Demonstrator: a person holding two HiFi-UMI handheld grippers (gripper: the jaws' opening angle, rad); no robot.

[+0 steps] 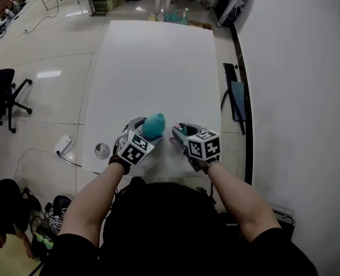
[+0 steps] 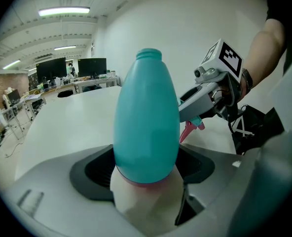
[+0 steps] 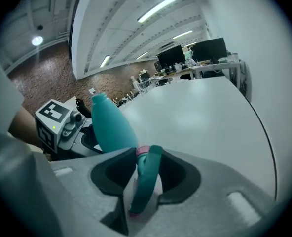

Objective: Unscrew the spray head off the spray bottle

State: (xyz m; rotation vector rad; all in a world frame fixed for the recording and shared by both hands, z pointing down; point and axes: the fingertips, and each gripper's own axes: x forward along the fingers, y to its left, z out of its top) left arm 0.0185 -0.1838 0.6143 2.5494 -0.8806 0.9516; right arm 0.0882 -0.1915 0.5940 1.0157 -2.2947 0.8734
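Head view: forearms (image 1: 95, 197) forward; left claw (image 1: 146, 129) clamps bottle (image 1: 154, 125), right claw (image 1: 180, 132) clamps spray head (image 3: 147, 179).

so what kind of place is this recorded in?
Probably an open-plan office or lab workspace: dark monitors stand beyond the table, a black office chair sits on the tiled floor, strip ceiling lights run overhead, and a large white table serves as the work surface.

Spray head (image 3: 151, 163) half buried in right claw (image 3: 146, 179)

Teal spray bottle (image 2: 147, 117); teal spray head (image 3: 147, 179), pink trim; white table (image 1: 158, 62); black-white squares on marker cube (image 1: 204, 145).
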